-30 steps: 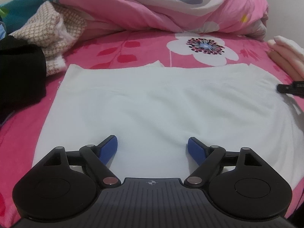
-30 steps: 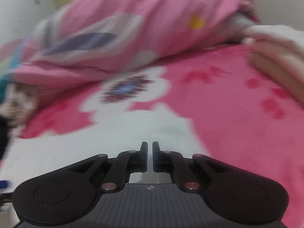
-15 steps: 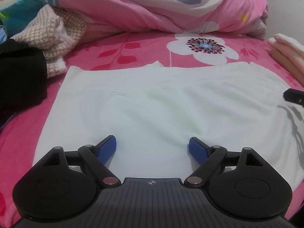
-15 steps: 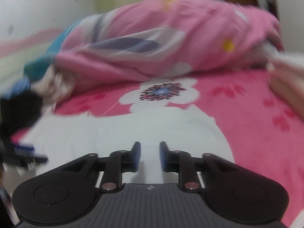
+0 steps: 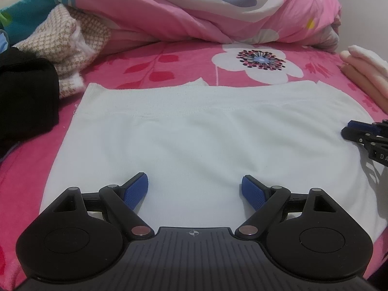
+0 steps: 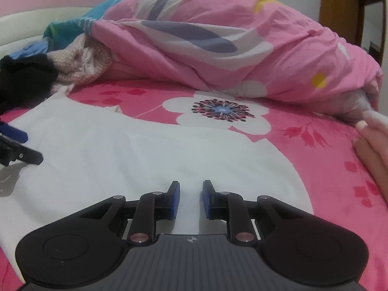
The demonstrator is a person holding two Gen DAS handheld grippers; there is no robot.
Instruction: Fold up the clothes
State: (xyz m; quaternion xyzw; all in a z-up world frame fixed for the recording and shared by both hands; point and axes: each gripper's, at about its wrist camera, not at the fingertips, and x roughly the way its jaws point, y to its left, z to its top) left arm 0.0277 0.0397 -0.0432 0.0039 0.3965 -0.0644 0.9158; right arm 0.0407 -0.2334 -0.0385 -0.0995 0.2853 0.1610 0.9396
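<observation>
A white garment (image 5: 194, 133) lies spread flat on the pink floral bedsheet (image 5: 169, 65). My left gripper (image 5: 194, 189) hovers over its near edge, jaws wide open, nothing between the blue pads. In the right wrist view the same white garment (image 6: 145, 157) fills the left and middle, and my right gripper (image 6: 191, 194) sits over its right part. Its jaws stand a narrow gap apart and are closing; no cloth is pinched between them. The right gripper (image 5: 348, 131) also shows at the garment's right edge in the left wrist view. The left gripper (image 6: 24, 145) appears at the far left of the right wrist view.
A bunched pink duvet (image 5: 194, 12) lies across the back of the bed. A beige knit garment (image 5: 65, 38) and a black garment (image 5: 24, 92) are heaped at the left. A folded pale stack (image 5: 363, 72) sits at the right edge.
The right gripper rolled level and slid rightward along the garment; its jaws went from shut to slightly apart. The left gripper stayed put and open.
</observation>
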